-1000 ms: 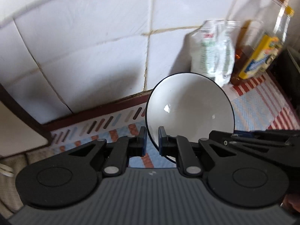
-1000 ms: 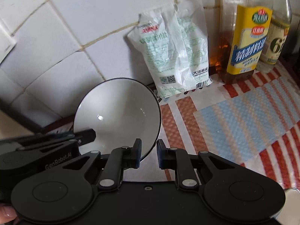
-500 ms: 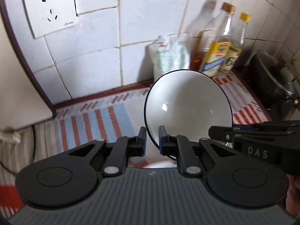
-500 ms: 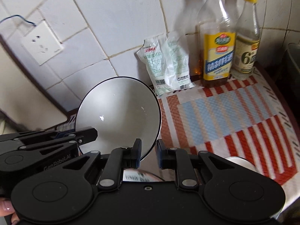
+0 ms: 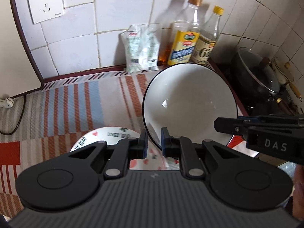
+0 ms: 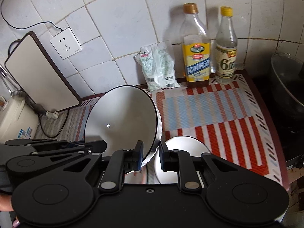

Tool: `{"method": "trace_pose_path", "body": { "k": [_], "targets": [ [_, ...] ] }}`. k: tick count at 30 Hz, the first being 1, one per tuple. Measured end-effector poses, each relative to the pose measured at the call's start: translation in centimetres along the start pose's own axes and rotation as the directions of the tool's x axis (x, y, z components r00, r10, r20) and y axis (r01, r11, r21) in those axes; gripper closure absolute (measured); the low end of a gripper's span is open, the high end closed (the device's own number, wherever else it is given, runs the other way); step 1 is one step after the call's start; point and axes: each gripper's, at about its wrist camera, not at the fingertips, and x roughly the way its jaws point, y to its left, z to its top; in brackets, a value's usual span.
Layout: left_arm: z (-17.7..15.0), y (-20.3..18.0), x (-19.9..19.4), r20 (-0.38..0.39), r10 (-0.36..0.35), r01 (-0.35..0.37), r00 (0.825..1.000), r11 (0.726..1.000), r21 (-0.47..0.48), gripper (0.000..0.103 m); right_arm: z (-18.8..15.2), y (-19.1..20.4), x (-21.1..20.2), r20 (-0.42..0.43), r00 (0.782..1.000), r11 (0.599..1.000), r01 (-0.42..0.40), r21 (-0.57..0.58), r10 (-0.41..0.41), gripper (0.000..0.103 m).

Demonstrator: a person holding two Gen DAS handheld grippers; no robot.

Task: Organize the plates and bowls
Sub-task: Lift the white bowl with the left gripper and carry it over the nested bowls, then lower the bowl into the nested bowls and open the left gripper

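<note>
Bowl [image 5: 190, 102] rim hidden between tool [image 5: 153, 140] tips

Both wrist views look close along their tongs, sharing the bowl [image 5: 190, 102] and tiled wall [image 6: 123, 19].

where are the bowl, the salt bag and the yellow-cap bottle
bowl [image 5: 190, 102], left wrist view, on its white inside
salt bag [image 6: 158, 69], right wrist view, on the bag's front
yellow-cap bottle [image 6: 226, 57], right wrist view, on its label

White black-rimmed bowl [image 5: 190, 102]; red-blue striped mat [image 6: 218, 110].
</note>
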Motion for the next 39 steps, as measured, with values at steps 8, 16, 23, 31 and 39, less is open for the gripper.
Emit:
{"method": "trace_pose_path", "body": {
  "k": [8, 16, 23, 31, 39],
  "targets": [
    [-0.7, -4.1, 1.1, -0.02, 0.024, -0.023, 1.0, 1.0, 0.01, 0.091, -1.5, -4.4, -0.9, -0.017, 0.999, 0.999, -0.029, 0.036, 0.03, 0.082],
    [-1.7, -6.0, 5.1, -0.075, 0.052, -0.051, 0.996, 0.999, 0.01, 0.092, -2.7, -7.2, 0.9, -0.056, 0.998, 1.0, -0.005, 0.029, 0.007, 0.081],
    [-2.1, -6.6, 7.7, -0.133, 0.081, -0.083, 0.988, 0.997, -0.007, 0.091, -3.2, -8.4, 4.0, -0.094, 0.996, 1.0, 0.009, -0.013, -0.01, 0.082],
    [-2.0, -7.7, 8.1, -0.157, 0.148, -0.147, 0.976, 0.989, 0.017, 0.091, -3.8, -7.8, 5.0, -0.104, 0.992, 0.99, 0.058, -0.129, -0.071, 0.082],
    [-1.6, -8.2, 8.3, -0.181, 0.181, -0.185, 0.967, 0.983, -0.006, 0.092, -4.8, -7.1, 5.7, -0.07, 0.986, 0.955, 0.125, -0.271, -0.149, 0.077]
  ]
}}
